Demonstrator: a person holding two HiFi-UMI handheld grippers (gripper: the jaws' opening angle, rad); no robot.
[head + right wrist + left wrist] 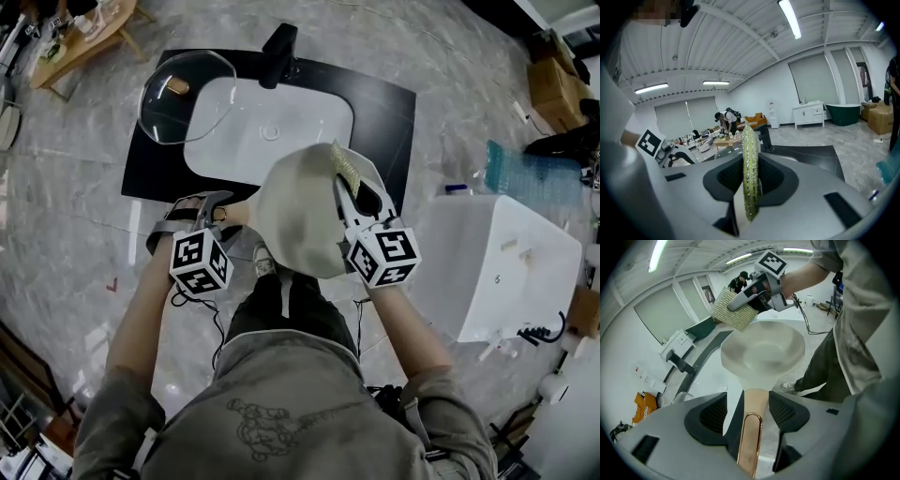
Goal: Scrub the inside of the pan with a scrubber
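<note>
The black bench (384,103) is stretching out beyond the left claw (223,212) and the right claw (362,193). Its white sink basin (281,122) is lying ahead of the gap between them, and a black faucet (278,52) is standing at the basin's far edge. A white boxy unit (506,262) is sitting on the floor off to the outer side of the right claw, well apart from it. The cream pan (300,220) is hanging in the air between the two claws, over the near edge of the bench, with its hollow side facing back toward the left claw. A glass lid (173,98) with a brown knob (178,86) is lying on the bench ahead of the left claw and to its outer side, overlapping the corner of the basin. The left claw is gripping the pan by its copper-toned handle (754,404), which is running straight out between the jaws. The right claw is clamping a yellow-green scrubber (750,173) edge-on between its pads. The pad's free end is sticking out past the fingertips and reaching the pan's far rim, though whether it is pressing on the rim is hard to tell.
</note>
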